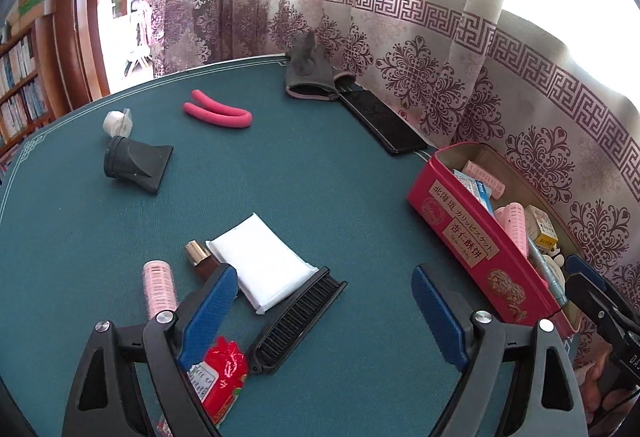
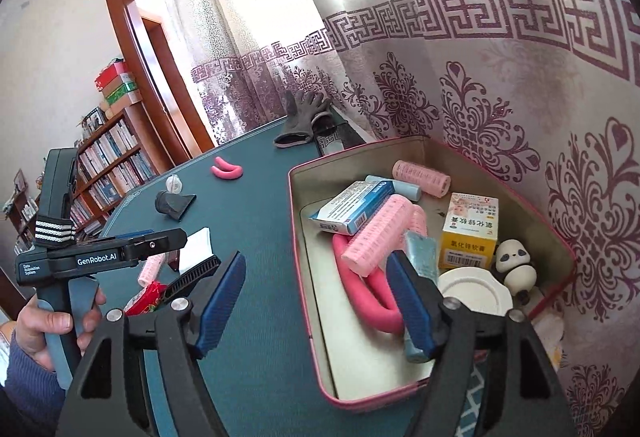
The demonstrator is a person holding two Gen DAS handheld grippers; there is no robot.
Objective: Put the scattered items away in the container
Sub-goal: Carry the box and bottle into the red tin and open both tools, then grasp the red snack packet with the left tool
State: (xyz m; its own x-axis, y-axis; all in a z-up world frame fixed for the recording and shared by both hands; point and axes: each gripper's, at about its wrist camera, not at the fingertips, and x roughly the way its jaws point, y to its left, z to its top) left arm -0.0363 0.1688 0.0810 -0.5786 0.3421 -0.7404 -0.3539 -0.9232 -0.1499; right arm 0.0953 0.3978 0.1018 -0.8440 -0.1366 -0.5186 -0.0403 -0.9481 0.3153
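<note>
A red tin box (image 1: 472, 237) stands at the table's right edge; the right wrist view shows its inside wall (image 2: 316, 277), holding pink rollers, medicine boxes, a pink foam stick, a white lid and a panda figure. My left gripper (image 1: 320, 301) is open and empty above a black comb (image 1: 296, 321), a white packet (image 1: 260, 261), a brown bottle (image 1: 202, 257), a pink roller (image 1: 158, 287) and a red packet (image 1: 222, 377). My right gripper (image 2: 316, 301) is open over the tin's left rim; a grey-blue item (image 2: 418, 253) lies behind its right finger.
Farther back on the green table lie a black nozzle (image 1: 134, 163), a white ball-shaped item (image 1: 117, 123), a pink foam stick (image 1: 218, 113), a grey glove (image 1: 310, 77) and a black flat case (image 1: 384, 123). Patterned curtains hang behind the table. Bookshelves stand at the left.
</note>
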